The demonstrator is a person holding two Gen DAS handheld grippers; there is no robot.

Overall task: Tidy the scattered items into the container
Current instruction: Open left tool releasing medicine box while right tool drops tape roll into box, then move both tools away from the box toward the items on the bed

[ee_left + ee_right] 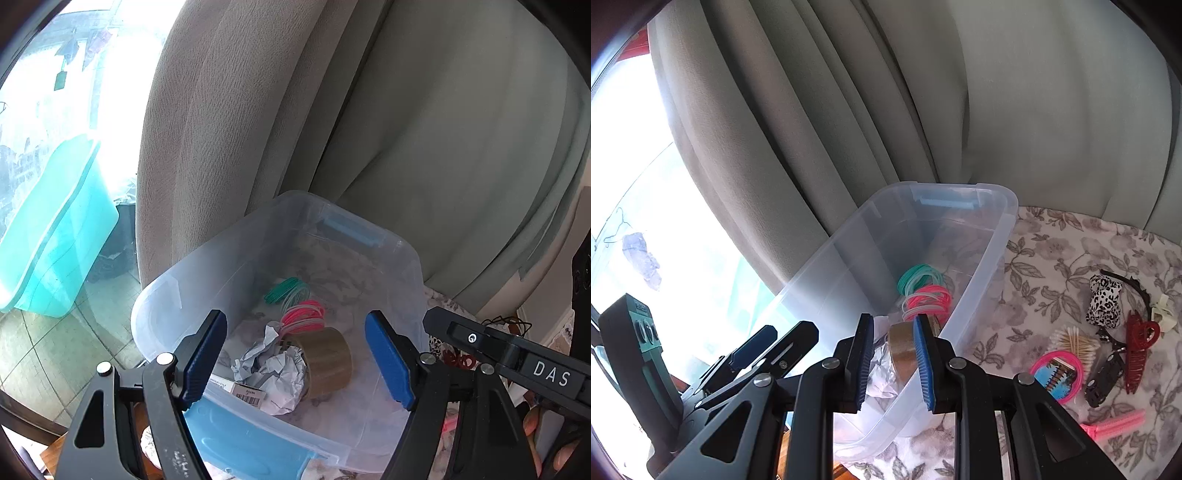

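A clear plastic container (173,295) with blue handles stands on a floral cloth. In it lie green hair bands (286,290), pink hair bands (303,317), a brown tape roll (327,358), crumpled paper (273,373) and a small barcoded box (243,393). My left gripper (295,319) hangs open over the container's near end, nothing between its fingers. My right gripper (893,321) is open and holds nothing, above the container's (1008,221) near right rim, with the tape roll (901,350) below it. Right of the container lie a leopard-print bow (1104,299), red claw clip (1139,343), cotton swabs (1075,341), pink mirror (1058,374), black clip (1104,376) and pink comb (1115,424).
Beige curtains (406,129) hang right behind the container. A turquoise tub (55,229) stands beyond the window glass at left. The floral cloth (1052,266) covers the table out to the right. The right gripper's black body (517,354) sits close beside the left one.
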